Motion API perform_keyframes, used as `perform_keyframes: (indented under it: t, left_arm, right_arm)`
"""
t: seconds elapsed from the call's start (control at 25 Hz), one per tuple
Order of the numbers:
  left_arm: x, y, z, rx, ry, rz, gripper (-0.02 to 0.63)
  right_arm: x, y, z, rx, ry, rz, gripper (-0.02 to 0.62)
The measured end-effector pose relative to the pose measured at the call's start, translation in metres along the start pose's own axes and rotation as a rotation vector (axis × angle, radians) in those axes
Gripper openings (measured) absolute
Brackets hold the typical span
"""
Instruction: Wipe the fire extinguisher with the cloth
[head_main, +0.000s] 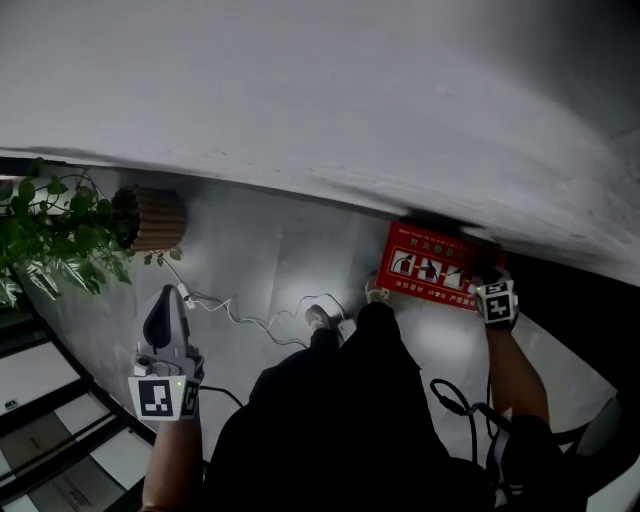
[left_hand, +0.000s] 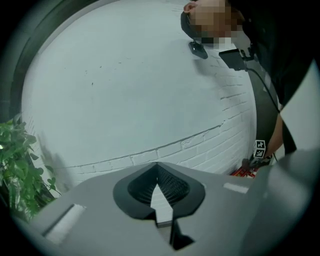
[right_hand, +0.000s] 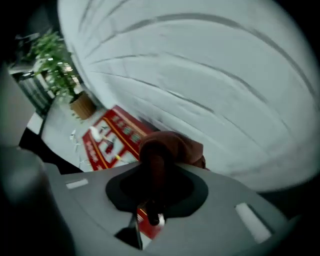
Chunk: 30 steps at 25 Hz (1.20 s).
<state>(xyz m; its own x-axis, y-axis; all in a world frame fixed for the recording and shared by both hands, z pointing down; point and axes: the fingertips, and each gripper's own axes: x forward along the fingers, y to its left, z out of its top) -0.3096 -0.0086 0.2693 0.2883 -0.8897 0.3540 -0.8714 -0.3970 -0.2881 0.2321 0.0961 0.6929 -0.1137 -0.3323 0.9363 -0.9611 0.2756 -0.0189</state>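
A red fire extinguisher box (head_main: 428, 267) with white pictograms lies on the grey floor against the white wall; the right gripper view shows the box (right_hand: 111, 136) too. My right gripper (head_main: 490, 280) hangs over the box's right end, pointing steeply down. In its own view the right gripper (right_hand: 159, 161) is shut on a bunched brown cloth (right_hand: 172, 145). My left gripper (head_main: 163, 308) is far to the left, away from the box. In the left gripper view its jaws (left_hand: 157, 167) meet at the tips with nothing between them, aimed at the brick wall.
A green plant (head_main: 50, 235) in a ribbed pot (head_main: 155, 218) stands at the left by the wall. White cables (head_main: 260, 322) lie on the floor between the grippers, a black cable (head_main: 455, 400) lower right. The person's dark clothing (head_main: 350, 420) fills the lower middle.
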Motion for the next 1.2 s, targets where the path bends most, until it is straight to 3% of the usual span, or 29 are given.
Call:
perform_keyframes:
  t: [0.12, 0.24, 0.4, 0.52, 0.64, 0.76, 0.88, 1.04, 1.12, 1.2]
  left_arm:
    - [-0.009, 0.003, -0.003, 0.022, 0.014, 0.028, -0.002]
    - [-0.016, 0.003, -0.001, 0.02, 0.022, 0.046, -0.002]
    - [-0.039, 0.007, 0.001, 0.053, 0.051, 0.079, -0.002]
    - [-0.043, 0.011, 0.002, 0.063, 0.059, 0.087, -0.002]
    - [-0.03, 0.006, 0.01, 0.044, 0.031, 0.068, -0.002]
    - [-0.01, -0.009, 0.022, 0.043, -0.009, 0.014, -0.002]
    - [0.007, -0.025, 0.026, 0.049, -0.028, -0.05, -0.002]
    - [0.014, -0.03, 0.023, 0.034, -0.036, -0.086, -0.002]
    - [0.014, -0.025, 0.02, -0.002, -0.046, -0.073, -0.002]
    - [0.009, -0.017, 0.016, -0.025, -0.055, -0.054, -0.002]
  right_arm:
    - [0.047, 0.113, 0.052, -0.264, -0.046, 0.188, 0.075]
    - [0.079, 0.2, 0.098, -0.459, -0.013, 0.312, 0.075]
    - [0.106, 0.228, 0.108, -0.516, 0.083, 0.38, 0.078]
    - [0.098, 0.204, 0.1, -0.449, 0.077, 0.38, 0.077]
    - [0.078, 0.151, 0.057, -0.282, 0.098, 0.348, 0.075]
    - [0.054, 0.087, 0.012, -0.179, 0.1, 0.262, 0.074]
    - [0.032, 0.022, -0.05, -0.001, 0.17, 0.169, 0.072]
    - [0.007, -0.054, -0.1, 0.188, 0.212, -0.003, 0.072]
    - [-0.001, -0.065, -0.108, 0.232, 0.231, -0.038, 0.071]
    - [-0.002, -0.037, -0.083, 0.164, 0.184, 0.018, 0.071]
